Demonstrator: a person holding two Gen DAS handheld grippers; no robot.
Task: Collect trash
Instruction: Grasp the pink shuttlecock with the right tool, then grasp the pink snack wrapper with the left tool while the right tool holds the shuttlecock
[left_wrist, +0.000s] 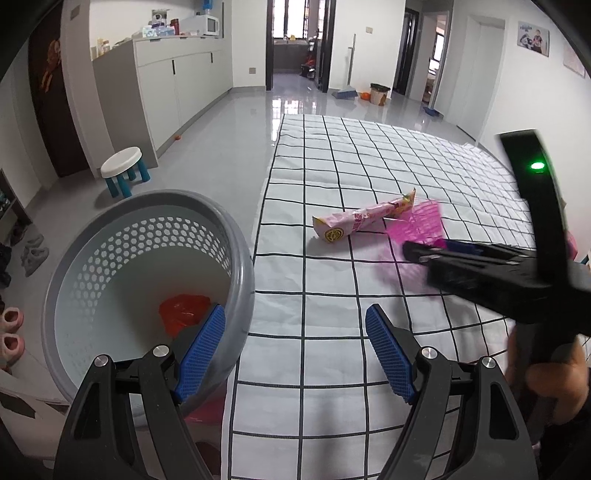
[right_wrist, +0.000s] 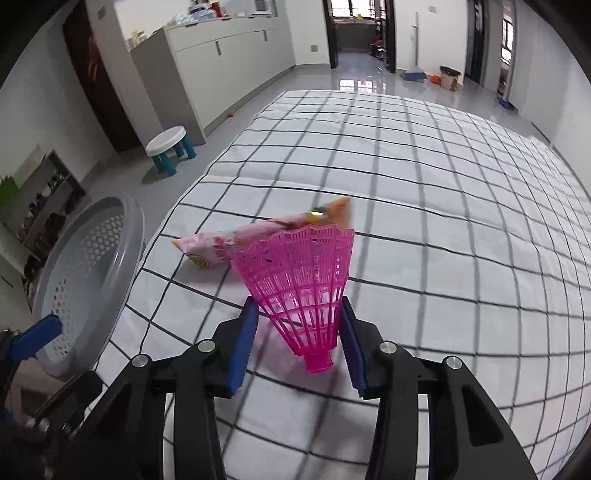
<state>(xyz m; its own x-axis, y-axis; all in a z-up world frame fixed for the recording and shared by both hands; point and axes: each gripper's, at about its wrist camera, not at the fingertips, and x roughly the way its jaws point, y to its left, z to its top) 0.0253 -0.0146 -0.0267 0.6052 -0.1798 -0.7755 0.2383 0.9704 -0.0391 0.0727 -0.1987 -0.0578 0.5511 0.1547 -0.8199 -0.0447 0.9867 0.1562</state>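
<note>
A pink plastic shuttlecock skirt (right_wrist: 301, 291) sits between the blue pads of my right gripper (right_wrist: 299, 339), which is shut on it just above the checked bed cover. It shows blurred in the left wrist view (left_wrist: 417, 229) at the right gripper's tip (left_wrist: 415, 253). A pink snack wrapper (left_wrist: 362, 219) lies on the cover just behind it, also in the right wrist view (right_wrist: 236, 243). My left gripper (left_wrist: 295, 350) is open and empty, over the bed's left edge beside a grey perforated basket (left_wrist: 242, 266). An orange-red wrapper (left_wrist: 184, 312) lies in the basket.
The bed with white black-checked cover (left_wrist: 369, 155) fills the right. The basket (right_wrist: 122, 243) stands at its left edge. A white and blue stool (left_wrist: 123, 171), shoes (left_wrist: 33, 254) and cabinets (left_wrist: 177, 81) are on the left; a small bin (left_wrist: 379, 94) far back.
</note>
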